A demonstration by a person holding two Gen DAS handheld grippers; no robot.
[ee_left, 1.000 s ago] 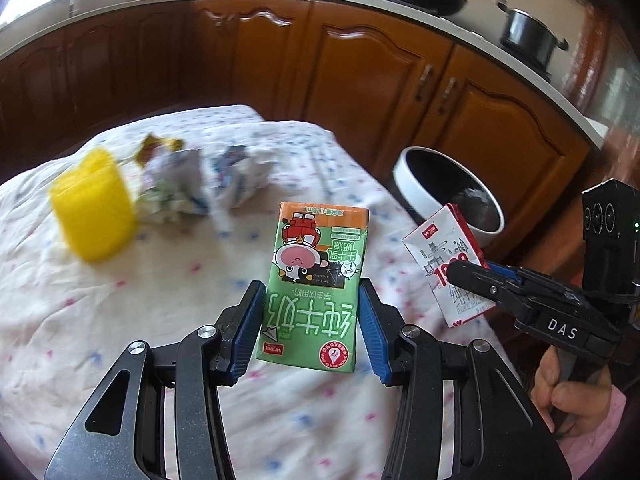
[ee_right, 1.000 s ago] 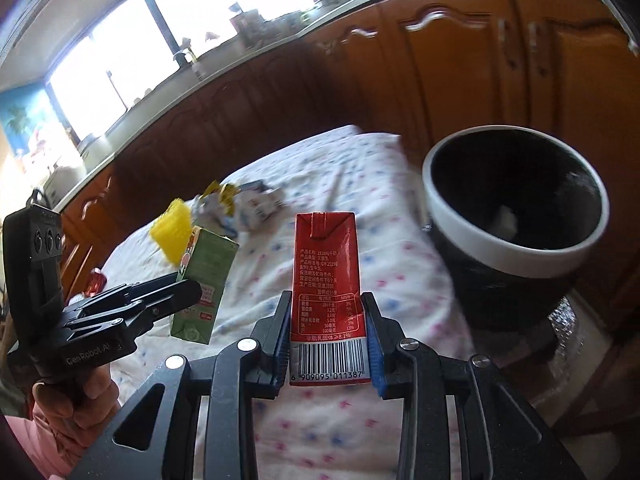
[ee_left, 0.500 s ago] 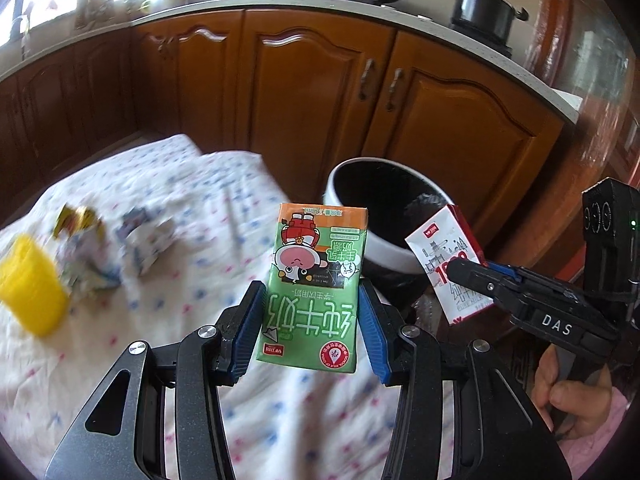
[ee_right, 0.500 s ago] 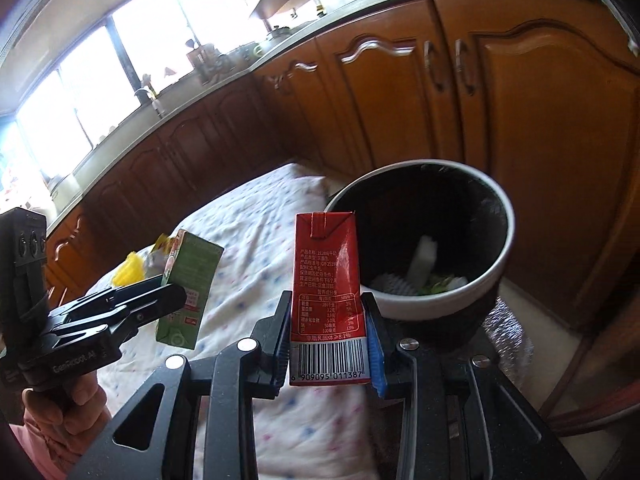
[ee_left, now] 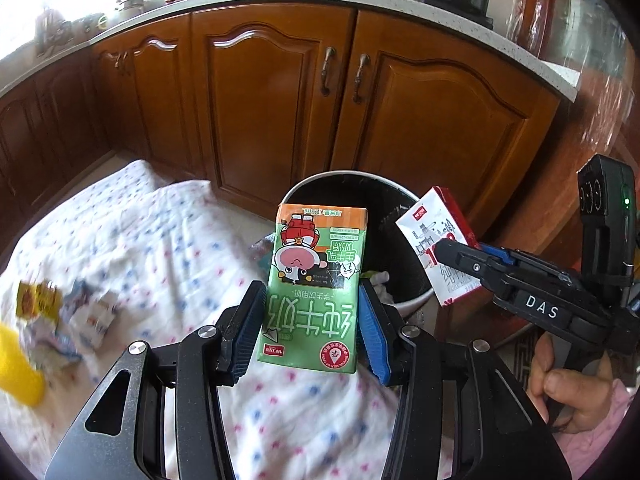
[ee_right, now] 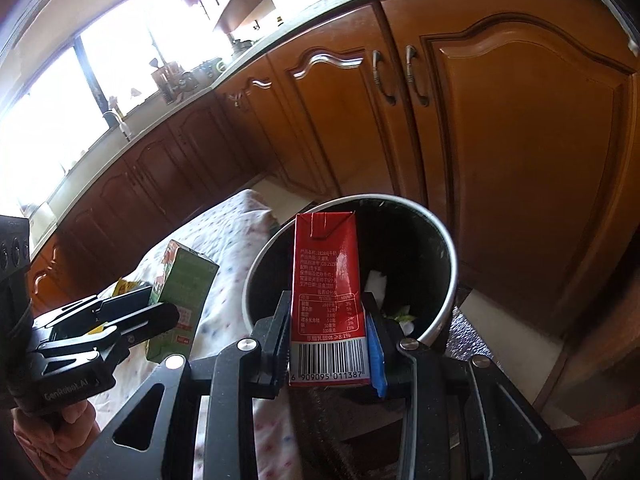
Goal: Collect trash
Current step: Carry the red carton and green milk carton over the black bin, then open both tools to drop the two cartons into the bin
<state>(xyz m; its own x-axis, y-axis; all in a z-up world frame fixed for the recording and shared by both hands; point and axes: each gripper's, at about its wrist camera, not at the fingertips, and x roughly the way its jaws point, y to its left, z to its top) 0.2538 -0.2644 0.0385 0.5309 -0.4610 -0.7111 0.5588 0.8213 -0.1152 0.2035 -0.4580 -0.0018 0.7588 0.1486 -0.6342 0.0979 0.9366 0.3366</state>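
My left gripper (ee_left: 310,320) is shut on a green milk carton (ee_left: 314,288), held in front of the round black trash bin (ee_left: 400,200) with a white rim. My right gripper (ee_right: 328,332) is shut on a red milk carton (ee_right: 326,280), held just over the near rim of the bin (ee_right: 448,280). The bin holds some paper scraps. The red carton (ee_left: 436,240) and right gripper (ee_left: 476,264) also show in the left wrist view, to the right of the bin. The green carton (ee_right: 184,292) and left gripper (ee_right: 132,320) show in the right wrist view, left of the bin.
A table with a dotted white cloth (ee_left: 160,248) lies left of the bin. On it are crumpled wrappers (ee_left: 80,316) and a yellow cup (ee_left: 16,368) at the far left. Brown wooden cabinets (ee_left: 280,92) stand behind the bin.
Both grippers have swung from over the table toward the bin, each still holding its carton. The bin is now straight ahead and closer in both views.
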